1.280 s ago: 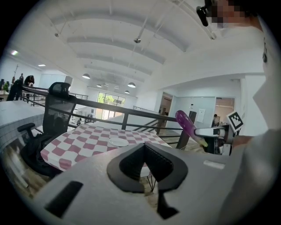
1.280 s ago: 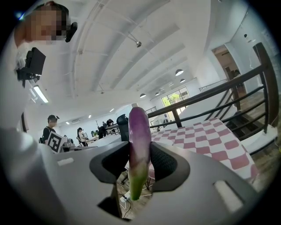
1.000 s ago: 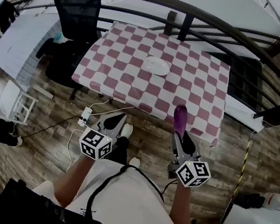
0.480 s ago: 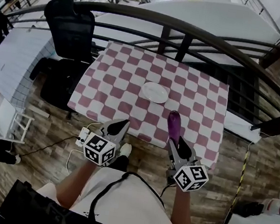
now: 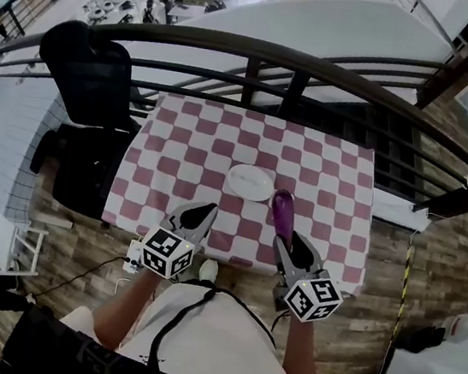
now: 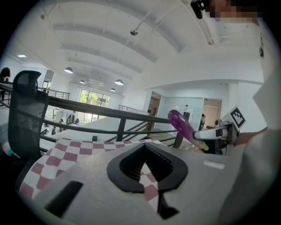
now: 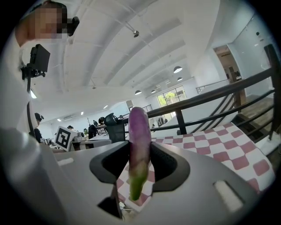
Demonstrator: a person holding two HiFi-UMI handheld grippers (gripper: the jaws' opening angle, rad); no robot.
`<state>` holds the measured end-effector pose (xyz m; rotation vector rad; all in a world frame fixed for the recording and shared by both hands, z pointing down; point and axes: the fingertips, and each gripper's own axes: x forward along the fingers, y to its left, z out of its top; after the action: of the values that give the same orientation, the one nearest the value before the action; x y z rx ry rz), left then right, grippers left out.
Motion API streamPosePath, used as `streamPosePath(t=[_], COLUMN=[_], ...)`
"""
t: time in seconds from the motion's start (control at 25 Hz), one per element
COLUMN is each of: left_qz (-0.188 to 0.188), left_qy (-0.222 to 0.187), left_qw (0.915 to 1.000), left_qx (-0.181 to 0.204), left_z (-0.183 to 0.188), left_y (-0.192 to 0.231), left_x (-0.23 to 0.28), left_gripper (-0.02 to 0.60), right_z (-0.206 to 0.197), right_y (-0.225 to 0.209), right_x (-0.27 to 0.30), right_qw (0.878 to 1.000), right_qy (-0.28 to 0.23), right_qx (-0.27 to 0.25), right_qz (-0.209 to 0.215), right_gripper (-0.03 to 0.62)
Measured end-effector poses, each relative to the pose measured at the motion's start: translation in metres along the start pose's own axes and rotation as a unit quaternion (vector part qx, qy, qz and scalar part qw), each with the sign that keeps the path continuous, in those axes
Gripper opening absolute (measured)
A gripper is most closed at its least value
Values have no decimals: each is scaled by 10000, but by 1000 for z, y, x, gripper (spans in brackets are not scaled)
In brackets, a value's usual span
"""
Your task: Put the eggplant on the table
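Note:
A purple eggplant [image 5: 282, 212] with a green stem end stands upright between my right gripper's [image 5: 290, 237] jaws, which are shut on its lower part. It hangs over the near edge of the table [image 5: 186, 158], which has a pink-and-white checked cloth. In the right gripper view the eggplant [image 7: 139, 140] fills the gap of the right gripper [image 7: 138, 176]. My left gripper [image 5: 195, 217] is shut and holds nothing, also at the table's near edge. The left gripper view shows the left gripper [image 6: 145, 169], with the eggplant [image 6: 182, 125] off to its right.
A white plate [image 5: 250, 182] lies near the table's middle, just beyond the eggplant. A dark metal railing [image 5: 320, 69] runs behind the table. A black office chair [image 5: 90, 75] stands at the table's left. A power strip with cables [image 5: 133, 254] lies on the wooden floor.
Both grippers have moved forward to the table. The eggplant, earlier out in front of the near edge, now stands over that edge close to the plate.

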<state>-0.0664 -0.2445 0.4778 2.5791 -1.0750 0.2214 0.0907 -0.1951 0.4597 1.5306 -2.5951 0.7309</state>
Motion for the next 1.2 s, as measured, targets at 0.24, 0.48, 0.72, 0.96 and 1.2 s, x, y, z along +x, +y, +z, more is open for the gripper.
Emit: streamPosePath(t=[0.24, 0.48, 0.72, 0.96, 1.2], left_qz=[-234, -159, 105, 646, 1138], left_qy=[119, 201, 299, 402, 613], left_qw=[9997, 9995, 9991, 9954, 9875], left_qx=[8, -174, -268, -581, -901], left_z=[10, 6, -6, -24, -55], left_y=[33, 57, 70, 89, 101], left_x=[26, 44, 61, 79, 92], left_gripper=[5, 5, 5, 5, 5], right_z=[7, 10, -10, -48, -87], right_y=[-8, -21, -63, -102, -132], right_x=[41, 73, 113, 166, 208], right_qw=[9998, 9996, 9908, 9617, 9285], right_qy=[56, 270, 985, 1934, 2614], right_qx=[115, -1, -921, -1914, -2520], right_qz=[-161, -123, -62, 333, 784], right_gripper=[163, 163, 163, 163, 163])
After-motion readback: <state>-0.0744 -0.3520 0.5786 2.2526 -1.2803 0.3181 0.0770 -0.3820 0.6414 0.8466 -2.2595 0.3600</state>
